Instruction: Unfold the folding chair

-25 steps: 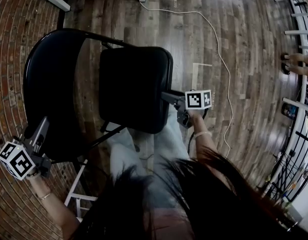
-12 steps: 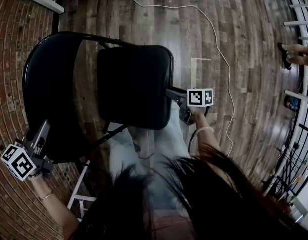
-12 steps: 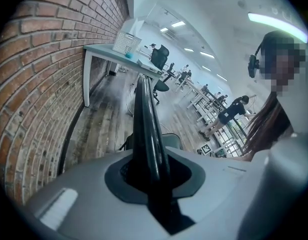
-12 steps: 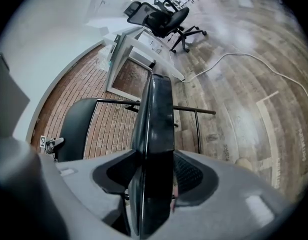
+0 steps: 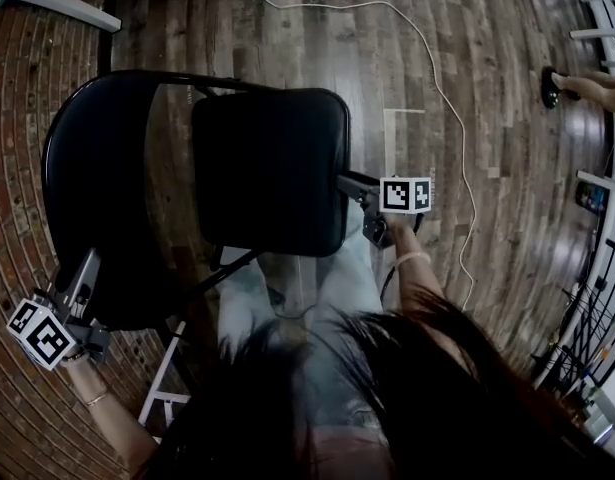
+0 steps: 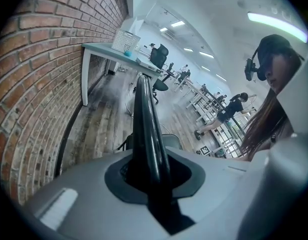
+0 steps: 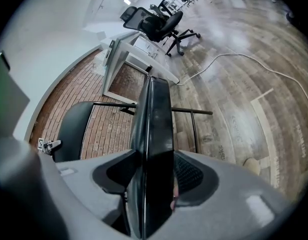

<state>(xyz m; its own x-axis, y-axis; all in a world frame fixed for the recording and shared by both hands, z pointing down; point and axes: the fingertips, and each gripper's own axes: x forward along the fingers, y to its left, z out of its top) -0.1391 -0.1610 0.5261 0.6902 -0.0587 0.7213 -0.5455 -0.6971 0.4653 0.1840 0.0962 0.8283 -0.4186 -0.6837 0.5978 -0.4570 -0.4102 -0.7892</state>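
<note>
- Room: wood-plank floor [image 5: 487, 118], glossy and streaked, meeting a red brick wall [image 5: 27, 98] at the left of the head view. The gripper views show a white tabletop [image 6: 113, 54] on slim legs against that wall, with a black office chair [image 7: 159, 24] beyond.
- Folding chair [image 5: 187, 168]: stands on the floor beside the brick wall, directly in front of the person, part-way open. Its frame [image 5: 202, 80] is thin black tube, smooth and shiny.
- Seat [image 5: 272, 173]: a matt black padded slab, squarish with rounded corners, its broad face turned up toward the head camera.
- Backrest [image 5: 92, 198]: a curved black panel with a rounded rim, set left of the seat and apart from it.
- Right forearm: extended forward from the body. The right gripper [image 5: 352, 183] points at the seat's right edge, its jaws clenched on that edge, which the right gripper view shows edge-on.
- Left forearm: reaching out low and to the left. The left gripper [image 5: 84, 270] angles downward, its jaws clenched on the backrest's glossy rim.
- White cable [image 5: 427, 58]: trails loosely across the planks, to the right of the chair.
</note>
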